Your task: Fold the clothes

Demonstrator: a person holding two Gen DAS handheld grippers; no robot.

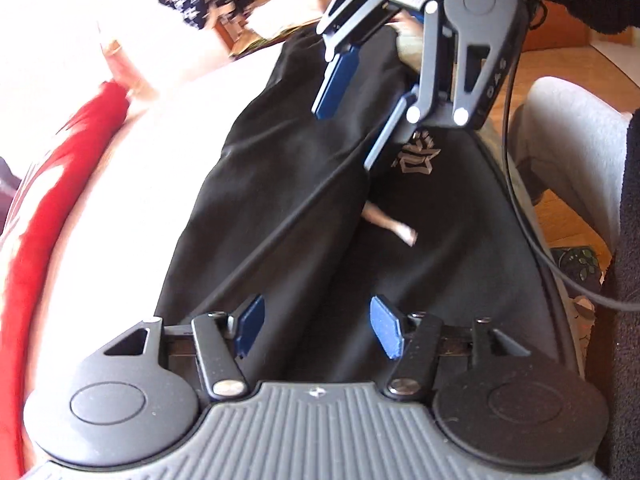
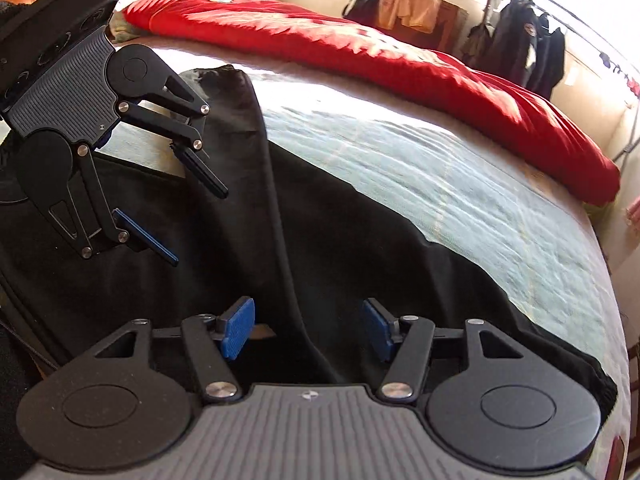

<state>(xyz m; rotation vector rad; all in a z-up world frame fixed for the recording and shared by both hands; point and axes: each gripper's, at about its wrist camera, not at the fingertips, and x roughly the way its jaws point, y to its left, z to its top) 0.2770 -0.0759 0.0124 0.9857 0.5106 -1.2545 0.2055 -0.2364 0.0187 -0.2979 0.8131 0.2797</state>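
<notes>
A black garment (image 1: 304, 200) lies spread on the bed, with a pale printed logo (image 1: 416, 156) and a small white label (image 1: 400, 228) showing. My left gripper (image 1: 318, 326) hovers over it, open, with only cloth below the blue pads. My right gripper (image 1: 360, 108) hangs further up the same garment, also open. In the right wrist view the right gripper (image 2: 308, 328) stands open over a raised fold of the black garment (image 2: 360, 260). The left gripper (image 2: 198, 226) is at the upper left, open above the cloth.
The pale blue bed sheet (image 2: 440, 184) lies bare beyond the garment. A red blanket (image 2: 360, 52) runs along the bed's far side. Clothes hang on a rack (image 2: 516, 44) by the wall. A black cable (image 1: 520, 200) and grey cloth (image 1: 568, 140) sit beside the bed's edge.
</notes>
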